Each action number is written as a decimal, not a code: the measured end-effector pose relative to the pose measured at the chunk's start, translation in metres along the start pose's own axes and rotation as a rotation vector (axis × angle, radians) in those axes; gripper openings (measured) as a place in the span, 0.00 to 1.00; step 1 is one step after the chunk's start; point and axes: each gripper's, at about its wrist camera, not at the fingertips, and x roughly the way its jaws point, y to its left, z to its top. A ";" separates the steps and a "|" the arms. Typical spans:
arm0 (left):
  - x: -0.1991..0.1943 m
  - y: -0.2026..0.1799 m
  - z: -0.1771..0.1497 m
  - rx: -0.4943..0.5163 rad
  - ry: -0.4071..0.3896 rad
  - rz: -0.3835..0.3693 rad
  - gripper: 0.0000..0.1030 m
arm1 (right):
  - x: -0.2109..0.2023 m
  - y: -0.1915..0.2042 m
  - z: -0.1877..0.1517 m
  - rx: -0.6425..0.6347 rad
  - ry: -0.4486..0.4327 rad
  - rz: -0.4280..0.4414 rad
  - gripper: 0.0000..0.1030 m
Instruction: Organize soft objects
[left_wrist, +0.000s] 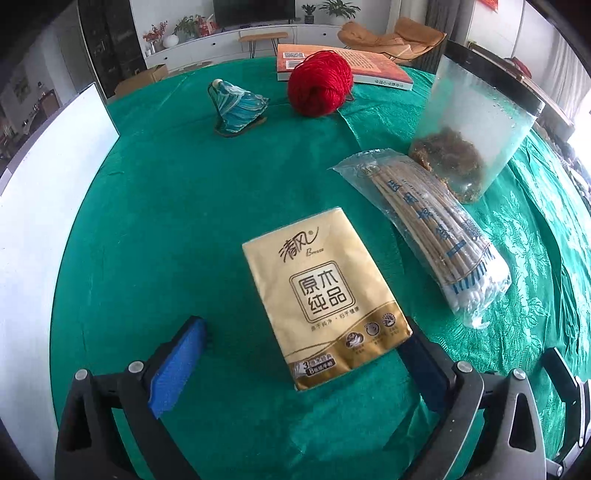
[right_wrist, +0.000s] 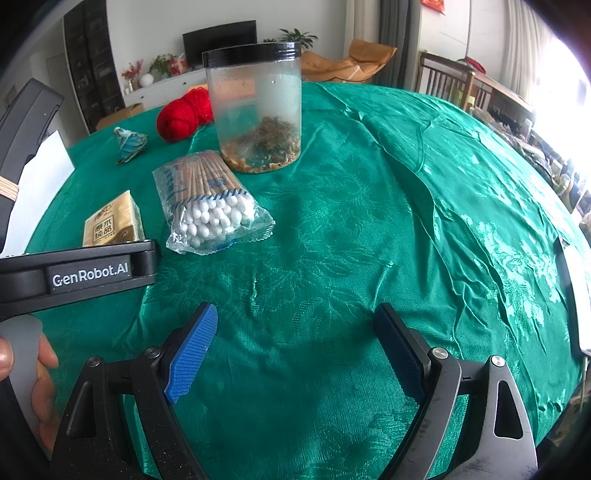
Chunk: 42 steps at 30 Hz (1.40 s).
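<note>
A gold tissue pack (left_wrist: 323, 293) lies flat on the green tablecloth, its near end between the wide-spread fingers of my left gripper (left_wrist: 299, 360), which is open and not touching it on the left side. A clear bag of cotton swabs (left_wrist: 432, 229) lies to its right. Farther back sit a red yarn ball (left_wrist: 319, 83) and a small blue-green fabric pouch (left_wrist: 236, 107). In the right wrist view my right gripper (right_wrist: 297, 349) stands open over bare cloth, with the tissue pack (right_wrist: 112, 221), the swab bag (right_wrist: 210, 205) and the yarn ball (right_wrist: 179, 114) to its far left.
A clear jar with a black lid (right_wrist: 255, 107) holds brown dried matter behind the swabs. A book (left_wrist: 343, 66) lies at the back. A white board (left_wrist: 44, 192) stands at the table's left edge. A hand (right_wrist: 33, 373) holds the left gripper's handle.
</note>
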 end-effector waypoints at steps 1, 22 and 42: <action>-0.001 0.005 -0.002 0.001 -0.003 0.001 0.97 | 0.000 0.000 0.000 0.000 0.000 0.000 0.86; -0.005 0.023 -0.020 0.035 -0.143 -0.020 1.00 | 0.000 0.000 0.000 0.000 0.000 0.000 0.86; -0.005 0.023 -0.020 0.037 -0.146 -0.021 1.00 | 0.000 0.000 0.000 -0.001 0.000 0.000 0.86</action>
